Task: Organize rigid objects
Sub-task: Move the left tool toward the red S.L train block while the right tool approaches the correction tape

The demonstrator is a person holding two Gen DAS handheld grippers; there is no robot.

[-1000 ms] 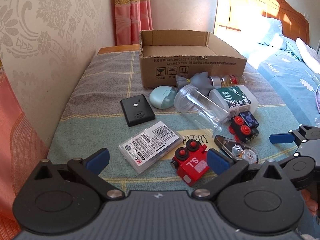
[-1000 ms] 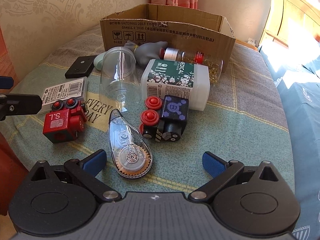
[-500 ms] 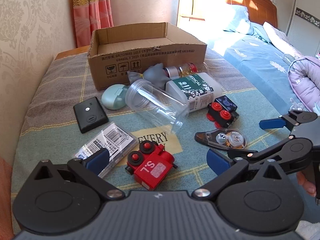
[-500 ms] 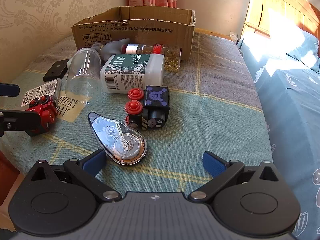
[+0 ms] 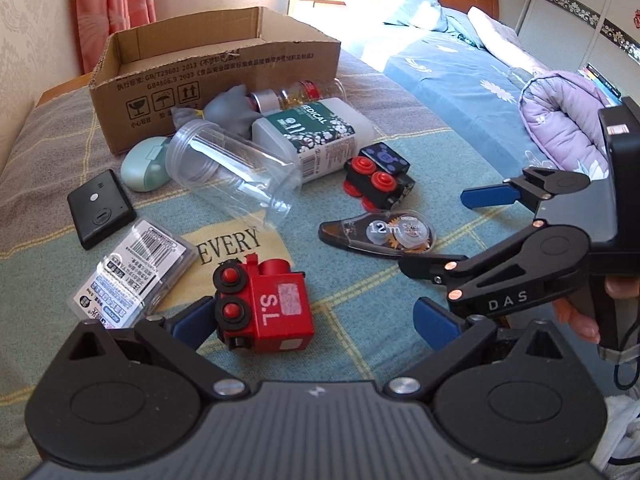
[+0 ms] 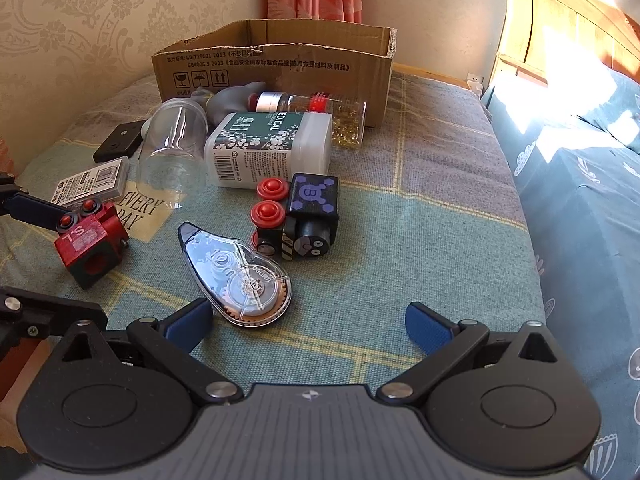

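Note:
A red toy train [image 5: 268, 304] marked "S.L" lies on the cloth between the fingers of my open left gripper [image 5: 314, 322], close to the left finger. From the right wrist view the same train [image 6: 92, 240] sits at the far left with a left finger [image 6: 36, 210] beside it. My right gripper [image 6: 308, 322] is open, and a clear correction tape [image 6: 240, 272] lies just ahead of its left finger. A black toy train [image 6: 304, 216] with red wheels lies beyond the tape. An open cardboard box [image 5: 216, 68] stands at the back.
Before the box lie a clear jar [image 5: 232, 172], a white medical bottle [image 5: 316, 136], a pill bottle [image 5: 296, 94], a grey toy [image 5: 230, 110], a mint case [image 5: 146, 164], a black device [image 5: 100, 208] and a plastic lead case [image 5: 132, 276]. A bed [image 5: 480, 80] adjoins on the right.
My left gripper has moved forward and swung right, so the red train now lies between its fingers. The right gripper has come closer to the correction tape. Both stay open.

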